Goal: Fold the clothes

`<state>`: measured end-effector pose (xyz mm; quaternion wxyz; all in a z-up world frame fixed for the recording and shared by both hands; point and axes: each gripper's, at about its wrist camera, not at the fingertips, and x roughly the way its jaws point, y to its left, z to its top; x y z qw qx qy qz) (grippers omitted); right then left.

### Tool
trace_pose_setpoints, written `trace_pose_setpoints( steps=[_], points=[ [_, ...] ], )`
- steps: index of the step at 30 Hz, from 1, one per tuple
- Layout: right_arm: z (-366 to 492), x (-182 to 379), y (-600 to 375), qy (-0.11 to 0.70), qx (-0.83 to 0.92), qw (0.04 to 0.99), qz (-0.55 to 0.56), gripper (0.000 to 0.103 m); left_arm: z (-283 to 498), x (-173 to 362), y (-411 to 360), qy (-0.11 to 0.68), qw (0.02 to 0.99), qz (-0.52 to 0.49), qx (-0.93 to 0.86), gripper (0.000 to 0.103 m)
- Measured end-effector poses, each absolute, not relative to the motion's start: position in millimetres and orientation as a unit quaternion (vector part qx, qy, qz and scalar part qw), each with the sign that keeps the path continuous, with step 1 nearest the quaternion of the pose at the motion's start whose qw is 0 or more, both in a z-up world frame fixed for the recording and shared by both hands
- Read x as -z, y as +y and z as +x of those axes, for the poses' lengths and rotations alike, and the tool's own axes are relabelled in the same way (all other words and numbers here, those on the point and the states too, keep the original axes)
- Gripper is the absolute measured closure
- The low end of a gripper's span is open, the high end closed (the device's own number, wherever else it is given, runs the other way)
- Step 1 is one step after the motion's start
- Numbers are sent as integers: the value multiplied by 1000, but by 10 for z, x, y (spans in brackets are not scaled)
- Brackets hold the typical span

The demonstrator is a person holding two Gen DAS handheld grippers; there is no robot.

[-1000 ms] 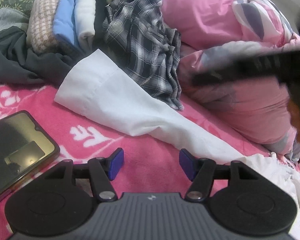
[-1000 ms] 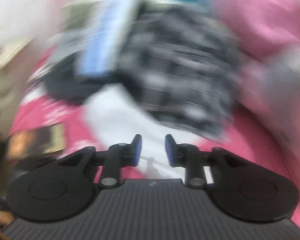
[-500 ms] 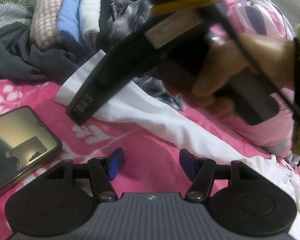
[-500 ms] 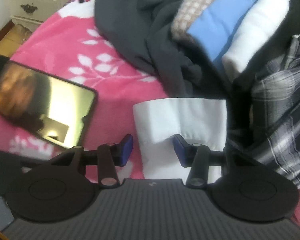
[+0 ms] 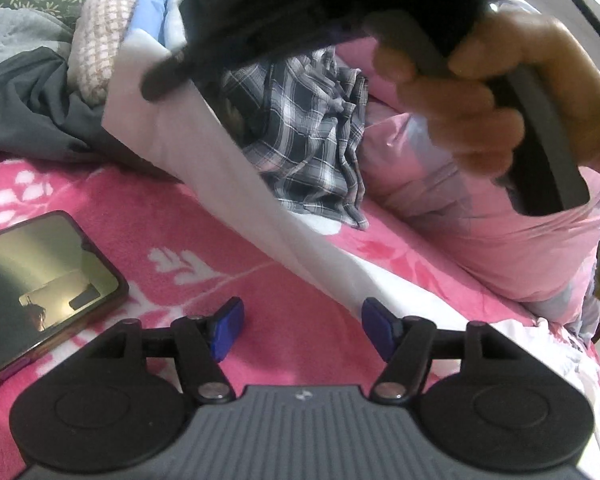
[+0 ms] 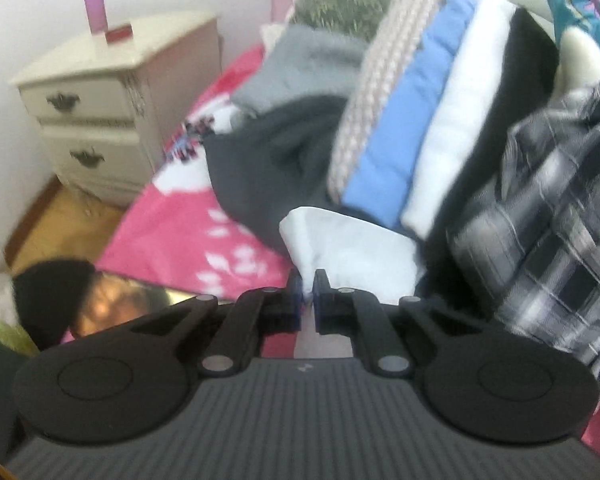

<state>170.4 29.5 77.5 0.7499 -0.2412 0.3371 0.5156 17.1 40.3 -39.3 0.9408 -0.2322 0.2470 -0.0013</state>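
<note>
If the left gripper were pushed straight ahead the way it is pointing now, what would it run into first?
Probably the white sleeve, which slants across the pink blanket just beyond the open left gripper. Only bare blanket lies between the fingertips and that cloth. Depth is hard to judge through the fisheye, so it might touch the blanket first.

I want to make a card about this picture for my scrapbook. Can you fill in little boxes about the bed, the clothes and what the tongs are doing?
bed cover: pink blanket with white leaves
being folded: white shirt sleeve
right tongs: shut on the sleeve's cuff
left tongs: open, above the blanket, holding nothing
nearby clothes: plaid shirt, folded stack, dark grey garment
also on bed: phone
beside bed: cream nightstand
</note>
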Motion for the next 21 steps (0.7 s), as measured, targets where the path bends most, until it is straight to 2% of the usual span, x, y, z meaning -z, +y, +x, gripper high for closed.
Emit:
trace_pose_setpoints(
  steps=[8, 9, 11, 13, 16, 21],
  points=[
    [1719, -558, 569, 339, -542, 731, -237, 95, 186, 392, 368, 248, 941, -232, 2, 36],
    [1734, -571, 572, 342, -542, 731, -235, 93, 186, 393, 361, 248, 940, -232, 2, 36],
    [1754, -616, 564, 344, -539, 734, -230, 77, 180, 394, 363, 249, 940, -234, 3, 35],
    [1742, -724, 507, 333, -530, 746, -227, 72, 150, 390, 378, 250, 939, -236, 3, 35],
    [1724, -1010, 240, 314, -509, 778, -191, 71, 149, 385, 400, 250, 938, -239, 3, 35],
    [1508, -1602, -718, 272, -425, 861, -67, 71, 162, 390, 448, 253, 935, -249, 3, 35]
  ],
)
